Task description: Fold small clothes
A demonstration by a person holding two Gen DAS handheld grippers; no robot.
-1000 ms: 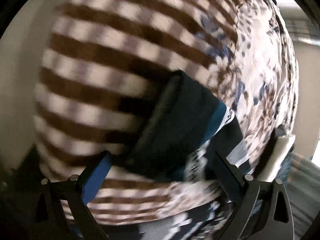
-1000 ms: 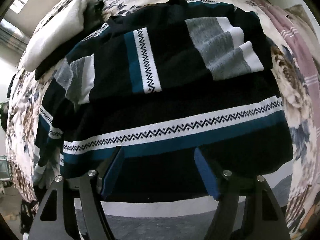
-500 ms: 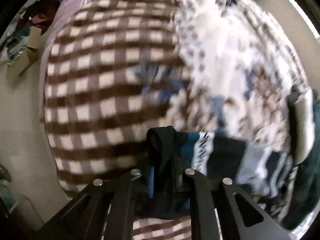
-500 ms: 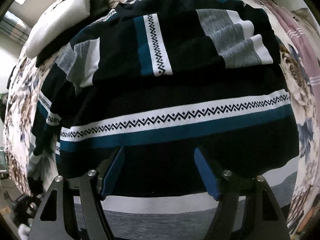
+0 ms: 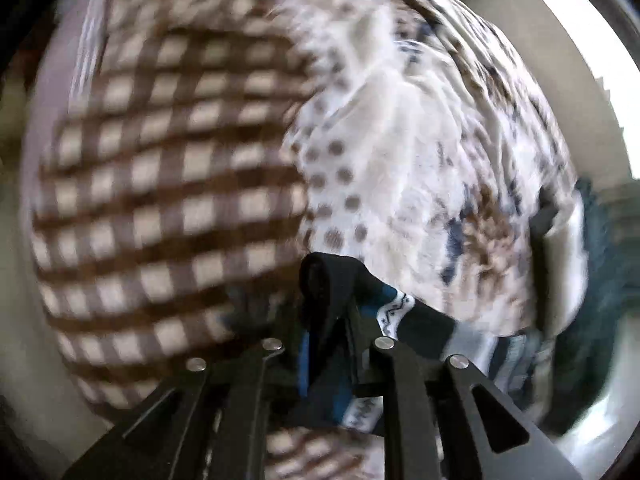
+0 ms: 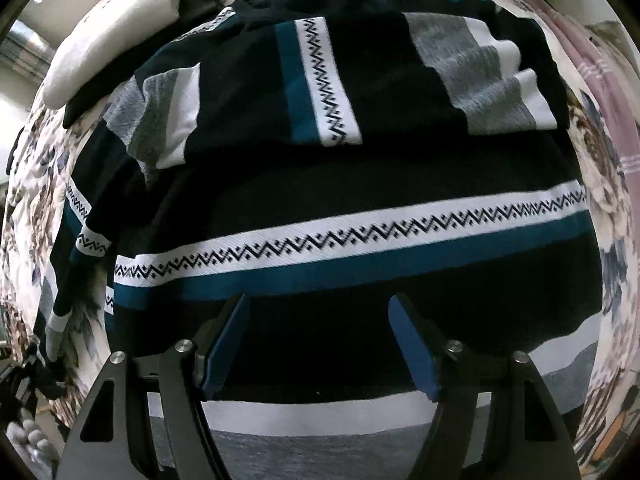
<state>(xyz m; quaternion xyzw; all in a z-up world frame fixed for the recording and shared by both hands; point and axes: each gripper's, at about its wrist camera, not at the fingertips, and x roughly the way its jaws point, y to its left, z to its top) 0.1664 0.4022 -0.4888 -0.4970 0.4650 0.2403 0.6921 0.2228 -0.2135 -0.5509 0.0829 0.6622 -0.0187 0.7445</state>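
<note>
Sweater: one counted, black with teal, white zigzag and grey bands (image 6: 360, 208); it is spread over the bed, both sleeves seen folded across its upper body, the hem nearest the right wrist camera.
Sweater, left view: a bunched black edge with a teal and white zigzag band (image 5: 332, 292) is seen lifted above the bedding, trailing off to the right.
Left gripper: one (image 5: 326, 344); it is closed on the bunched sweater edge, cloth pinched between the two fingers.
Right gripper: one (image 6: 318, 344); its blue-padded fingers are spread apart over the black lower part of the sweater, nothing held between them.
Bed cover: one floral cover, white with brown and blue blooms (image 6: 24, 168), showing at the left and right of the sweater; seen blurred in the left view (image 5: 420, 152).
Checked blanket: one, brown and cream (image 5: 160, 184), at the left in the left view, blurred.
Pink striped cloth: one (image 6: 600, 92), along the far right edge of the bed.
White garment: one, lying on a dark piece (image 6: 120, 28), far left, just beside the sweater's shoulder.
Containers: none identifiable.
</note>
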